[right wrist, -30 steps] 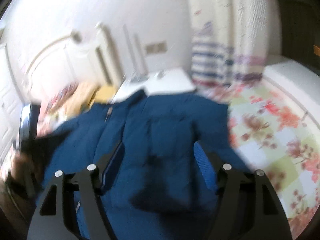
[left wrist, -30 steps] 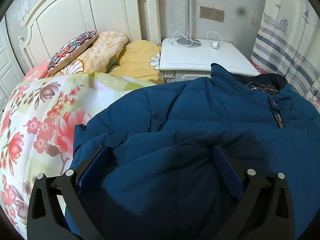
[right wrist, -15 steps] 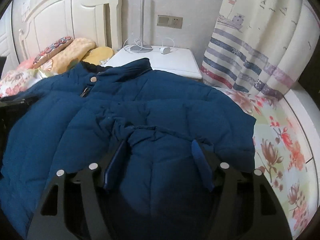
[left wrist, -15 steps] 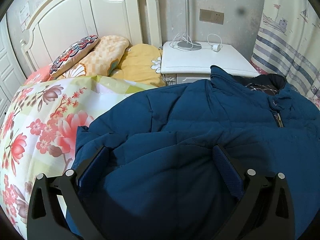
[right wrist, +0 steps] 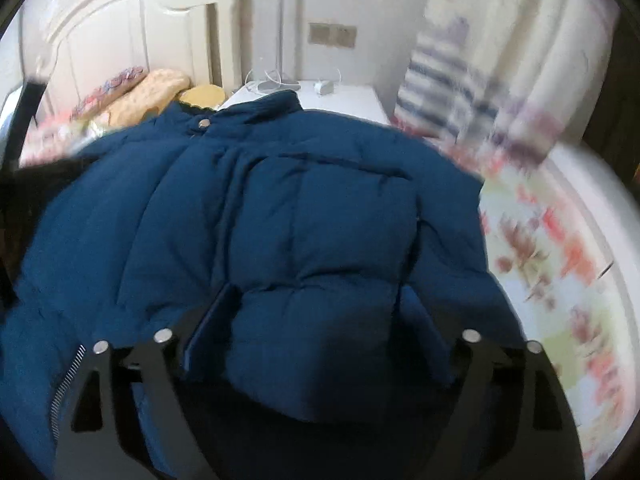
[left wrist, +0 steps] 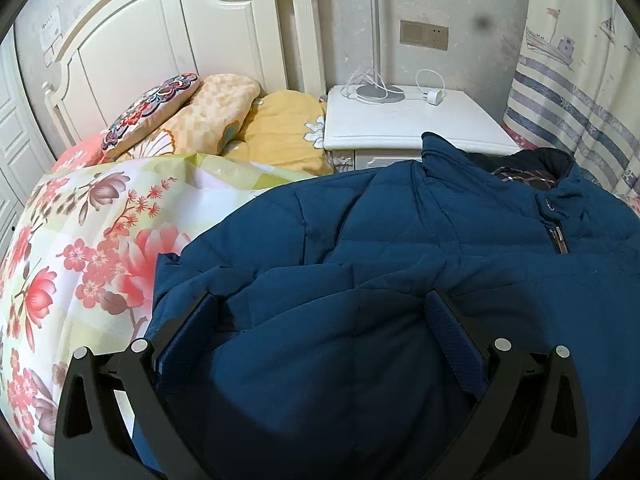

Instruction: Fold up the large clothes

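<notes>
Blue puffer jacket point(left wrist: 400, 240): spread front-up on the bed, fills lower centre and right of the left wrist view; collar toward upper right, zipper pull at right edge. Also fills centre of the right wrist view point(right wrist: 280, 208), snap button near the collar at upper centre-left.
Sleeve point(right wrist: 320, 280): quilted, folded across the jacket body, cuff end at lower centre between the right fingers.
Left gripper point(left wrist: 320, 320): jaws wide apart, low over the jacket's folded edge; fabric bulges between the pads, pads not visibly pressing it.
Right gripper point(right wrist: 316, 320): jaws have just been opening, now spread wide; sleeve end sits between them, contact with the pads cannot be told, frame blurred.
Floral bedsheet point(left wrist: 80, 248): pink and green, left of frame beside the jacket; also at the right in the right wrist view point(right wrist: 552, 280).
Pillows point(left wrist: 208, 116): piled at upper left against the white headboard point(left wrist: 160, 40).
Nightstand point(left wrist: 400, 120): white, upper centre, behind the jacket collar; lamp base point(left wrist: 380, 94) and white cable on top.
Curtain point(left wrist: 580, 80): striped, upper right.
Wall socket point(left wrist: 424, 35): upper centre-right, above the nightstand.
</notes>
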`<state>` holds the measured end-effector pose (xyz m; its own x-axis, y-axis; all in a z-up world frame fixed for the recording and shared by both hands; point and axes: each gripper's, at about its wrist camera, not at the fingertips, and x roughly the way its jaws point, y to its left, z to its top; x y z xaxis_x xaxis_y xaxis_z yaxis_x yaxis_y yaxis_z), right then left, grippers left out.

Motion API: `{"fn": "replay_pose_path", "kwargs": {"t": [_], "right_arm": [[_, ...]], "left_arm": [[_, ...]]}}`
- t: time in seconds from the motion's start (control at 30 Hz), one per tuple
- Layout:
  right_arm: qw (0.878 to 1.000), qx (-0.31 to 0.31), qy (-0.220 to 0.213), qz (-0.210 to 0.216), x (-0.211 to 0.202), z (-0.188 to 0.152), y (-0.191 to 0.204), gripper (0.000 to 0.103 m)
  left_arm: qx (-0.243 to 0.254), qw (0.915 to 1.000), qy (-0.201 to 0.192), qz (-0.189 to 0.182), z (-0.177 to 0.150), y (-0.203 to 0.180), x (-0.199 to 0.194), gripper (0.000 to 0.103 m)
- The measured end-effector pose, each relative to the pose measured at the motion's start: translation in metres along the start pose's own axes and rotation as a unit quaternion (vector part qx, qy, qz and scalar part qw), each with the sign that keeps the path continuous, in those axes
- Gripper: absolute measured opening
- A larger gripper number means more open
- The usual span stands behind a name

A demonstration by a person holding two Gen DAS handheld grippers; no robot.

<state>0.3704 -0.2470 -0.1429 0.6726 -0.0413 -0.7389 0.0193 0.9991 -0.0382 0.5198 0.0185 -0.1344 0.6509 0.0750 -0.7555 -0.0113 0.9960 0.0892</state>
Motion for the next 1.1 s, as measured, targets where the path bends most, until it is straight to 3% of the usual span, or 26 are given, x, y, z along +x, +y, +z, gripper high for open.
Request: {"fn": "replay_pose_path", "kwargs": {"t": [0.27,0.4,0.5,0.57,0.67,0.8,0.9,1.0,1.1], "right_arm": [[1.0,0.007,0.002,0.008,0.002,-0.003,0.0,0.088],[1.0,0.017,0.001,0.026,0.001,-0.003,-0.004,0.089],[0.997,0.056,-0.011,0.05,-0.018,-0.004,-0.023,0.085],[0.995,0.072,-0.043,0.05,-0.047,-0.011,-0.024,0.085],[0.997,0.021,-0.056,0.047,-0.075,-0.02,0.003,0.088],[0.992,-0.122,0.03,0.01,-0.05,-0.047,0.064,0.089],[0.996,-0.084,0.027,0.012,-0.044,-0.056,0.056,0.099],[0.996,-0.06,0.053,0.033,-0.049,-0.054,0.041,0.1],[0.999,-0.046,0.028,0.0,-0.067,-0.056,0.015,0.1]], "left_arm": [[0.004,0.9996,-0.012,0.025,-0.001,-0.004,-0.005,0.099],[-0.022,0.9991,-0.002,0.036,-0.005,0.003,-0.022,0.098],[-0.047,0.9977,-0.048,-0.012,-0.023,0.003,-0.08,0.098],[-0.039,0.9959,-0.065,-0.049,-0.039,-0.007,-0.115,0.098],[0.013,0.9943,-0.071,-0.079,-0.075,-0.034,-0.154,0.098],[0.074,0.9946,-0.019,-0.071,-0.107,-0.069,-0.143,0.098],[0.109,0.9925,0.028,-0.048,-0.129,-0.083,-0.113,0.099],[0.086,0.9931,0.035,-0.071,-0.131,-0.071,-0.108,0.099],[0.064,0.997,0.005,-0.044,-0.128,-0.047,-0.123,0.099]]}}
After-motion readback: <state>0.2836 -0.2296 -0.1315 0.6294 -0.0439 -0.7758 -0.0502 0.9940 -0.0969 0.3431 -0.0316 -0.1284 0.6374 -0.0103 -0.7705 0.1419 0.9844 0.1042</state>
